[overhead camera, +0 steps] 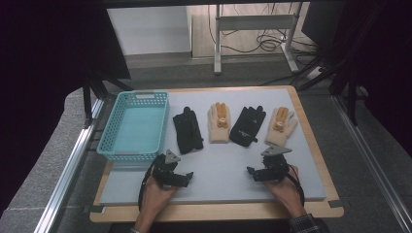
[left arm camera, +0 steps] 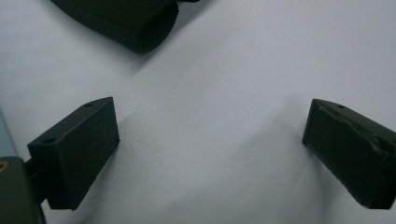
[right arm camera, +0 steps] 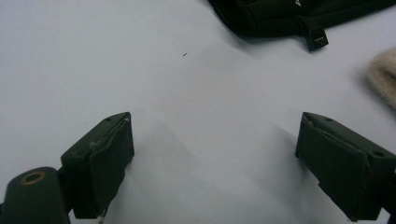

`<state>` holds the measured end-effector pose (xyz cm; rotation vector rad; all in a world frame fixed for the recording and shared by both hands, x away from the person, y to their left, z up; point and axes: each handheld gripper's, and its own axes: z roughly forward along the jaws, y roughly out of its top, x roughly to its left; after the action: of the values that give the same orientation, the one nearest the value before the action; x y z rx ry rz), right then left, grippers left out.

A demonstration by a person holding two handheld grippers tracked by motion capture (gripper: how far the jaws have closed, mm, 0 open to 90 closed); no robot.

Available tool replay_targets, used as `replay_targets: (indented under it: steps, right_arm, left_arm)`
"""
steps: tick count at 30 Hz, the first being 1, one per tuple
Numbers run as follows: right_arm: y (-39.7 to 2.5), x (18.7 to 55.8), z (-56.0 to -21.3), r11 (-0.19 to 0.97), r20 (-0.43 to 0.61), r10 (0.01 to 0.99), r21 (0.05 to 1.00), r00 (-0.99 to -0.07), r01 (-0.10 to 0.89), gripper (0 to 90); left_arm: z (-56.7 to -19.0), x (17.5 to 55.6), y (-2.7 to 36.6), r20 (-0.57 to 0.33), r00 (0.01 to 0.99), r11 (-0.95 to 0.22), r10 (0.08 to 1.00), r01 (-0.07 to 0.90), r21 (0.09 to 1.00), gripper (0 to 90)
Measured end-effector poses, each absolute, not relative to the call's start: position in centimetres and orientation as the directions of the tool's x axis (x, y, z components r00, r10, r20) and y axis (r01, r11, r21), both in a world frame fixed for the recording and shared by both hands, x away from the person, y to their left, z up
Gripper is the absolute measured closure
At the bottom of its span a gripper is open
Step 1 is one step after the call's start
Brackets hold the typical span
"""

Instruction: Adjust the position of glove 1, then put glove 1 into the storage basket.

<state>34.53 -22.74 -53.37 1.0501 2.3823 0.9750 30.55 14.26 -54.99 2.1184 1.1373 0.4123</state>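
A turquoise basket (overhead camera: 133, 125) sits at nine o'clock on the counter (overhead camera: 218, 179), with four gloves in a row beside it: black glove (overhead camera: 188, 130), cream glove (overhead camera: 219, 122), second black glove (overhead camera: 248, 125), second cream glove (overhead camera: 281, 125). The left gripper (overhead camera: 187, 177) and right gripper (overhead camera: 251, 173) hover at six o'clock, jaws apart, empty. The gloves look soft, light and floppy; a pinch at the cuff should hold best.

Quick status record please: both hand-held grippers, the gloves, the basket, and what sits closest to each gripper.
left hand-held gripper: open, over the mat, holding nothing
right hand-held gripper: open, holding nothing
gloves: four in a row; left black glove, cream glove, black glove, right cream glove
basket: turquoise, left of the gloves
mat: light grey
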Motion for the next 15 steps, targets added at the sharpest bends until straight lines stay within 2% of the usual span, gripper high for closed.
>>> replay_targets:
  steps: [15]
  right_arm:
    - [-22.73, 34.51, -53.38, 0.485, -0.049, 0.752, 0.716, -0.658, 0.502, 11.0]
  left_arm:
    - [-55.00, 30.54, 14.26, -0.043, 0.566, -0.379, 0.823, 0.605, 0.700, 3.9]
